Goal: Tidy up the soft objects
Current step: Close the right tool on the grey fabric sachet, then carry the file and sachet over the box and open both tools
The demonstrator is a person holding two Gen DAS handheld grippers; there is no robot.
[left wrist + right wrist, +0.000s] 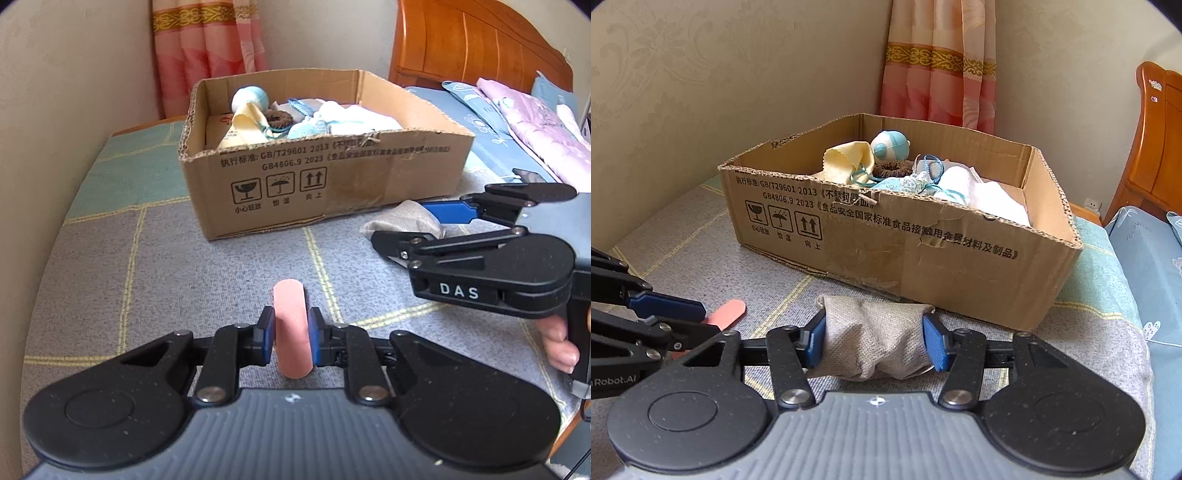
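1. A pink sponge strip (290,325) sits low in the centre of the left wrist view, pinched between the blue pads (269,338) of the left gripper (290,338), which is clamped tight on it; the strip's far end points up the frame toward the box.
2. A beige cloth bundle (873,338) lies at lower centre of the right wrist view, bunched between the blue pads of the right gripper (875,341), whose jaws press into both of its sides.
3. In the left wrist view the same bundle (406,221) shows at centre right, just in front of the box's near corner.
4. The cardboard box (332,177) fills the upper middle of both views, open-topped, holding a yellow cloth (849,160), a teal and white ball (890,144), a brown ring (892,170) and pale fabrics.
5. Everything rests on a grey and teal checked bedcover (166,266).
6. Fingers (561,343) of a person's hand show at the right edge of the left wrist view.
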